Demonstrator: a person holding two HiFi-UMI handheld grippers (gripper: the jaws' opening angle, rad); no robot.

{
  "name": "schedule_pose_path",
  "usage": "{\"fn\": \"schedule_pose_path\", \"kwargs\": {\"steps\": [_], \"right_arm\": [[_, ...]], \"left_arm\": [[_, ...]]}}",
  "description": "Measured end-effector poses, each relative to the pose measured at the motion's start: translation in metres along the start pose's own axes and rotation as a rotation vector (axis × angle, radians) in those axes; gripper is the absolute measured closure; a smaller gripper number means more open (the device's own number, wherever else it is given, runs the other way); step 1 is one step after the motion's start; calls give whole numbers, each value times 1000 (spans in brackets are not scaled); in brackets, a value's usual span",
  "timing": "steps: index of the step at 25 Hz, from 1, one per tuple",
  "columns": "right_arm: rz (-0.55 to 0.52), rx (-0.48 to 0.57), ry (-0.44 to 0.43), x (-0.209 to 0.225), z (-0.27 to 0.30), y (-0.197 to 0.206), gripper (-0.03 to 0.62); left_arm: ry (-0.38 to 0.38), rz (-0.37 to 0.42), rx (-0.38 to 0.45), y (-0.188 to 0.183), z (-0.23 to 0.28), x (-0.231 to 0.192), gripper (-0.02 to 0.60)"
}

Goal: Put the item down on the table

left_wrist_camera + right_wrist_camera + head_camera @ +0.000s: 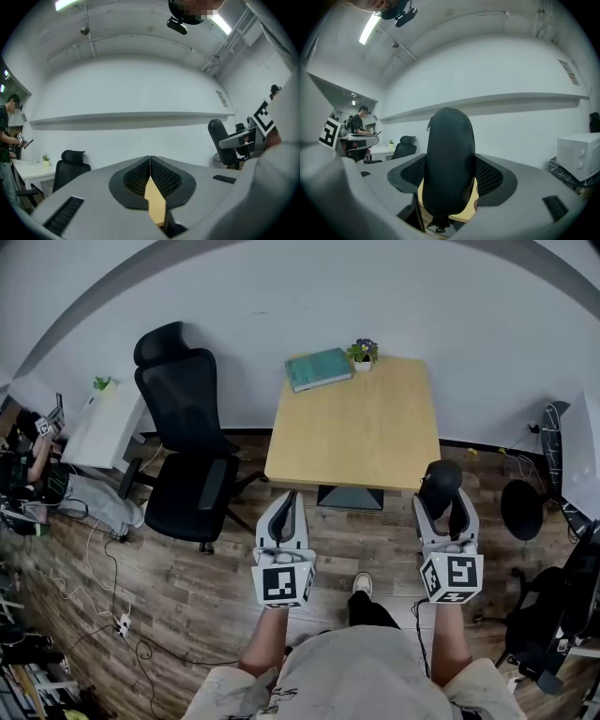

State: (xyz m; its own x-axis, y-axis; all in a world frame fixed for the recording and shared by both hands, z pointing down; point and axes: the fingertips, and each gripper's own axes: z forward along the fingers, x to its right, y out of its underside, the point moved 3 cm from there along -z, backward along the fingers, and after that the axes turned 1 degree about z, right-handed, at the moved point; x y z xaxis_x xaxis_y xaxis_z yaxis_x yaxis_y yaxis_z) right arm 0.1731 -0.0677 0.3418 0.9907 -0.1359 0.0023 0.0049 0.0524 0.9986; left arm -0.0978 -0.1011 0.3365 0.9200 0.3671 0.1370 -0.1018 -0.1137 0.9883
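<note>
A black zipped case (440, 479) stands upright between the jaws of my right gripper (442, 507), which is shut on it. In the right gripper view the black case (449, 161) fills the middle, with the pads (490, 176) pressed against its sides. My left gripper (281, 512) is shut with nothing in it, its pads (161, 178) meeting at the centre line. Both grippers hang just short of the near edge of the square wooden table (361, 427), above the floor.
A teal book (319, 368) and a small potted plant (363, 352) lie at the table's far edge by the wall. A black office chair (187, 442) stands left of the table, beside a white desk (103, 423). Another black chair (525, 507) is at the right.
</note>
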Motion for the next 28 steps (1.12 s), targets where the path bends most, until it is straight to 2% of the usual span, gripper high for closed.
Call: {"fn": "schedule_pose_path", "kwargs": {"steps": [9, 15, 22, 28], "right_arm": [[60, -14, 28, 57, 49, 13, 263], [78, -14, 22, 83, 76, 16, 263], [77, -19, 21, 107, 99, 16, 263], [54, -30, -2, 99, 128, 18, 263]], "left_arm": [[63, 43, -35, 4, 78, 32, 571], [78, 64, -36, 4, 117, 45, 571], [55, 60, -24, 4, 146, 47, 571], [26, 46, -25, 15, 159, 28, 571]]}}
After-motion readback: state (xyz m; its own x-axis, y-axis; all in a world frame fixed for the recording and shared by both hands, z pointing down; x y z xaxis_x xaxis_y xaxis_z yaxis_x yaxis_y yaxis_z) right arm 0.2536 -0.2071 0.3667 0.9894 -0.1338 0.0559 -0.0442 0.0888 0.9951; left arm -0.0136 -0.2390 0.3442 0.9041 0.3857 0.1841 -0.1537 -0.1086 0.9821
